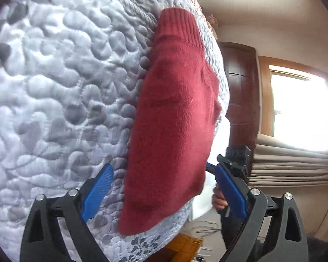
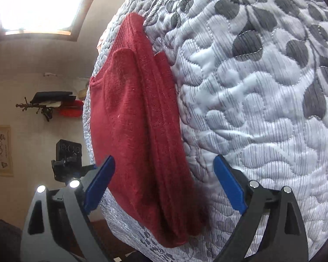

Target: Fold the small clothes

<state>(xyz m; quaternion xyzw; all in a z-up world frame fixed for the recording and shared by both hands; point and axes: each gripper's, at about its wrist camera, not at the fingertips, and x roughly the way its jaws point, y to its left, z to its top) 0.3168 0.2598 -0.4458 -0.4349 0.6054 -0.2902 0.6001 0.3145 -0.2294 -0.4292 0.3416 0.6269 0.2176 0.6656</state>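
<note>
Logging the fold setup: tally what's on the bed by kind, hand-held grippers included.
Red knitted garment: 1
Quilted bedspread: 1
Hand-held grippers, left and right, both open: 2
Total: 4

Your left gripper [image 1: 164,193] with blue fingers [image 1: 97,193] spread wide, nothing between them, a folded red sweater [image 1: 175,126] lying on the grey quilted bedspread [image 1: 61,83] just ahead, your other gripper [image 1: 236,159] beyond the sweater, bright window [image 1: 299,107] behind.
</note>
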